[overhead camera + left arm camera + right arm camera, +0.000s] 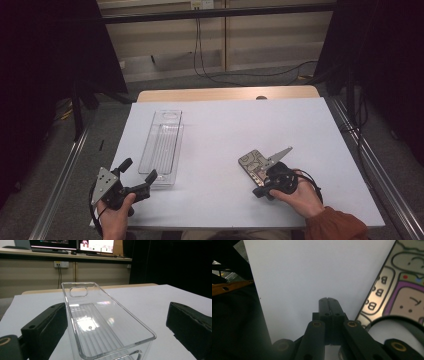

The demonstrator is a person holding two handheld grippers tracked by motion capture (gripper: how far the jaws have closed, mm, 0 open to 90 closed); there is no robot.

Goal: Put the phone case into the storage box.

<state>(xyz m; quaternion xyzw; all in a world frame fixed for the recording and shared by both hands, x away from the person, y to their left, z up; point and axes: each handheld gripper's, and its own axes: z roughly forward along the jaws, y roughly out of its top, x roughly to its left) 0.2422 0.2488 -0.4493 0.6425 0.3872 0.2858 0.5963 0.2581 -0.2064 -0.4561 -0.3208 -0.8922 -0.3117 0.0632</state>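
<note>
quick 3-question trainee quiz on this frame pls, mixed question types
1. True or false: the right tongs are shut with nothing between the jaws.
2. What stands between the open jaws of the left tongs? A) a mug B) the clear plastic bin C) a sponge
3. Fill in: the flat printed pouch lies on the white table cover beside the ____ tongs.

Key: 1 true; 2 B; 3 right.
</note>
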